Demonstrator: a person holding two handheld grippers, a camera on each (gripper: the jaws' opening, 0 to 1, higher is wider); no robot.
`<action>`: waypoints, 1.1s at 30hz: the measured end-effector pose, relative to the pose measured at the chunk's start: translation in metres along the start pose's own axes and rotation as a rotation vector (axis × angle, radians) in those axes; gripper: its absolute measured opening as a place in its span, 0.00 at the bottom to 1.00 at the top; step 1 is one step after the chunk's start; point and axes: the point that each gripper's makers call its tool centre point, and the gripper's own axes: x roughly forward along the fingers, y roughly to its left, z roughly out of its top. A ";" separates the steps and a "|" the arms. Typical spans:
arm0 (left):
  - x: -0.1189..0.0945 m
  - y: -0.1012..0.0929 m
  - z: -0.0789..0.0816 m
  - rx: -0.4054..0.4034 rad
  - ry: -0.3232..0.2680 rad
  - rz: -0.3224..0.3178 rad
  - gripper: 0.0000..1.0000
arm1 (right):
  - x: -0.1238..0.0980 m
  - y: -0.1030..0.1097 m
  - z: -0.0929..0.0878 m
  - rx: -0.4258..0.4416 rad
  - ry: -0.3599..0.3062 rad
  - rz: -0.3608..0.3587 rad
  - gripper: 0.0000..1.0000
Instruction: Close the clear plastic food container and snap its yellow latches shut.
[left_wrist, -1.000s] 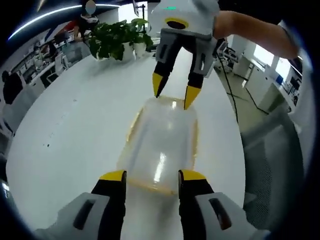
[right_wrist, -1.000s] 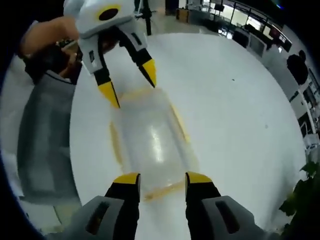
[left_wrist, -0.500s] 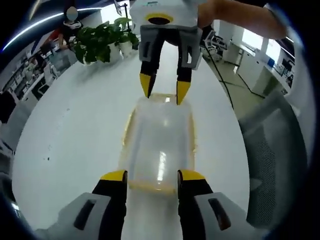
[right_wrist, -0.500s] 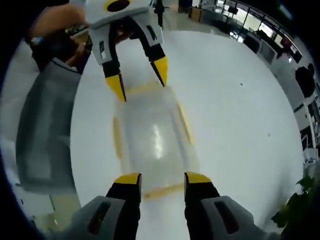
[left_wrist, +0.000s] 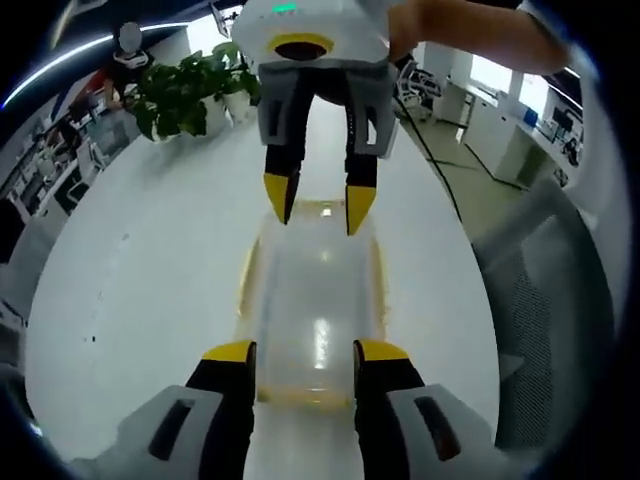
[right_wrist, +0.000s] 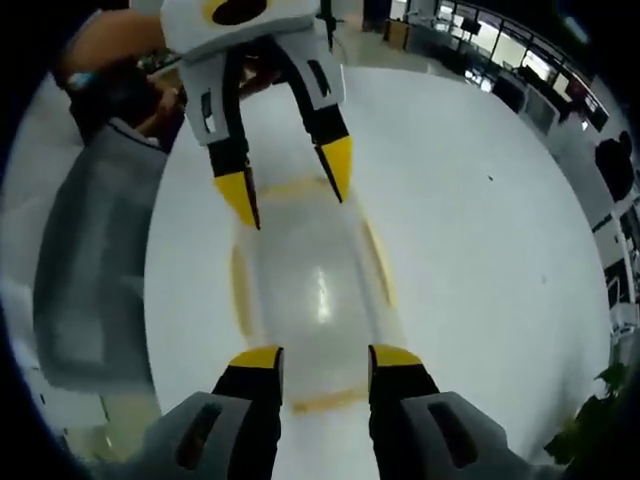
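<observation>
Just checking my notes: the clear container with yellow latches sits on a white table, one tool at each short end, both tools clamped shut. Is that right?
Not quite. Both tools are open: in the left gripper view the left tool and right tool have spread jaws. The container does sit on the white table, one tool at each end.

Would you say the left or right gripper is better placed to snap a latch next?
Neither clearly: each open gripper, left and right, straddles its own end of the container, beside that end's yellow latch. Either could probably start.
</observation>
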 end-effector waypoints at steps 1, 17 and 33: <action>0.001 -0.001 0.002 0.000 -0.001 -0.001 0.38 | 0.001 0.001 0.000 -0.004 0.001 0.004 0.32; 0.014 -0.005 0.027 0.028 -0.025 -0.021 0.36 | 0.008 0.003 0.022 -0.021 -0.043 0.018 0.33; 0.019 -0.006 0.031 0.006 -0.025 -0.029 0.34 | 0.010 -0.002 0.030 -0.041 -0.059 0.022 0.34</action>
